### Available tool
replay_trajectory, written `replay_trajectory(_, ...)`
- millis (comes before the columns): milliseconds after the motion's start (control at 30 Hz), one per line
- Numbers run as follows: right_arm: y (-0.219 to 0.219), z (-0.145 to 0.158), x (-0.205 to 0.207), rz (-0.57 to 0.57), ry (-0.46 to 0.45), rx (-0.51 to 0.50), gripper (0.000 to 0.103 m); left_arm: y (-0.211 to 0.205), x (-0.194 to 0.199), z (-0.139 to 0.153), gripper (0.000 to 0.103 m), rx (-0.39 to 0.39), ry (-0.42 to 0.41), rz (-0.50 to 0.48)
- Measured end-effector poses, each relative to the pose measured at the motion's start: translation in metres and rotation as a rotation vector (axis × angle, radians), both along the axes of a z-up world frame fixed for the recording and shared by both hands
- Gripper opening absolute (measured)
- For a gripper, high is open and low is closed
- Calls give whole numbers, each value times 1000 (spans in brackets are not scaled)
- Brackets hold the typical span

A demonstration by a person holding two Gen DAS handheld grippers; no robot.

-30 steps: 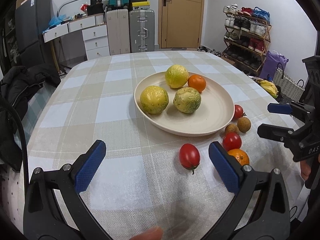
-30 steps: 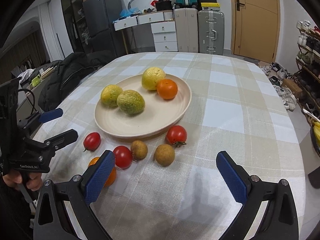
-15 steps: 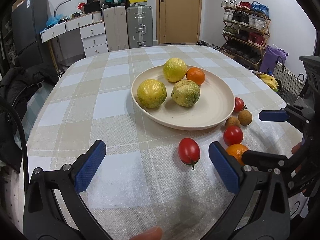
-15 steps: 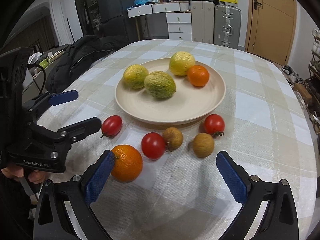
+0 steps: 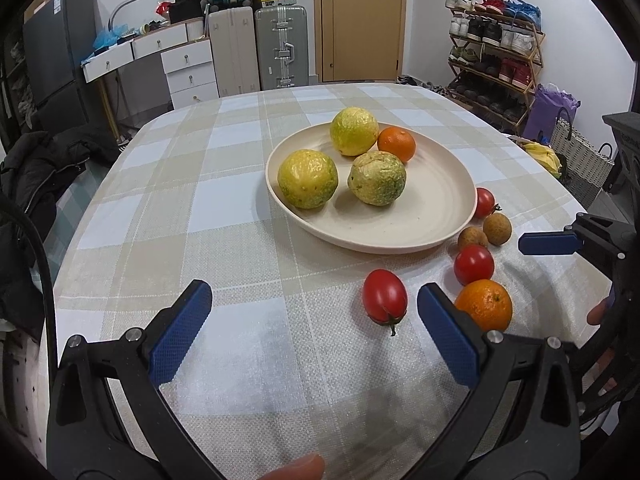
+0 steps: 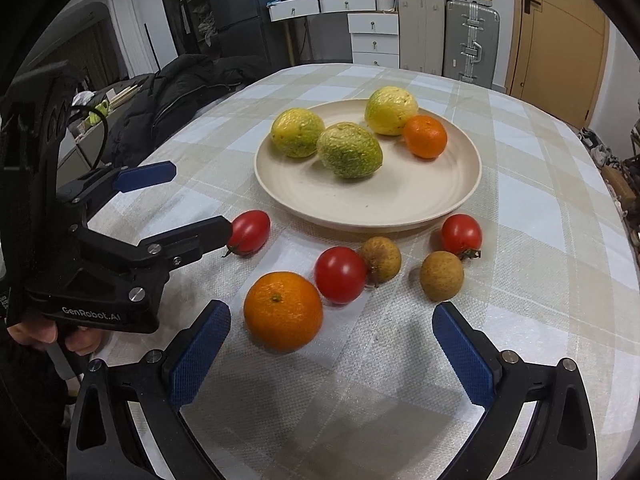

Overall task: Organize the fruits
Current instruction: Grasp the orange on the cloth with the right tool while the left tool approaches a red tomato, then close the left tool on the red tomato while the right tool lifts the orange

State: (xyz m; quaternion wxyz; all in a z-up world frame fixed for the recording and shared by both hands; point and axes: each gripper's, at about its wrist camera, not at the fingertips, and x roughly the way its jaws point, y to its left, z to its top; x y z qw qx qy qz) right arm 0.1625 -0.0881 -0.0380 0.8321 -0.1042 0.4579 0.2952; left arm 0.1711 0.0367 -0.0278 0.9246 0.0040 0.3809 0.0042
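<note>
A cream plate (image 5: 424, 224) (image 6: 384, 208) holds three yellow-green fruits and a small orange (image 6: 425, 136). On the cloth in front lie a loose orange (image 6: 283, 310) (image 5: 483, 304), three red tomatoes (image 6: 340, 275) (image 6: 249, 232) (image 6: 461, 234) and two brown longans (image 6: 380, 259) (image 6: 441, 276). My left gripper (image 5: 314, 312) is open and empty, with an oval tomato (image 5: 385, 296) just inside its right finger. My right gripper (image 6: 330, 334) is open and empty, low over the cloth, with the loose orange between its fingers.
The round table has a checked cloth (image 5: 168, 208). A dark jacket (image 6: 180, 92) lies beyond the table's left edge. Suitcases (image 5: 280, 44), drawers, a door and a shoe rack (image 5: 496, 52) stand behind.
Both grippers have moved forward toward the loose fruits. The right gripper has come down around the loose orange. Both stay open.
</note>
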Motion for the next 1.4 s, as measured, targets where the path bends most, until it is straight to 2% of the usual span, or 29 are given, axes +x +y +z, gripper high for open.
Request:
replay_trajectory(233,3,-5,0,21,34,10,100,0,1,-2,103,8,12,2)
replay_trajectory(300,3,-5,-1,41,46,28,83,-1,2,-3,103,8,15,1)
replay_trajectory(533,9,-6,-7,99,85,59,68,-3,2,-6,103,17,31,0)
replay_trajectory(600,9,-5,-8,104,84,67,55,-3,3,-6,103,15,35,-2)
replay_trajectory(700,8,-4,-8,99,77,78,45,-3,4,-7,103,10,40,-7)
replay_trajectory(967,6,4,-12,109,45,82,42,-7,4,-9,101,6,50,-39)
replay_trajectory(1067,-2,14,-10,81,17,99,42,-11,5,-10,95,0,63,-69)
replay_trajectory(1300,-23,26,0,10,-9,153,42,-21,12,-19,64,-1,118,-131)
replay_trajectory(1400,-26,29,2,1,-16,158,42,-22,14,-21,52,-26,130,-139)
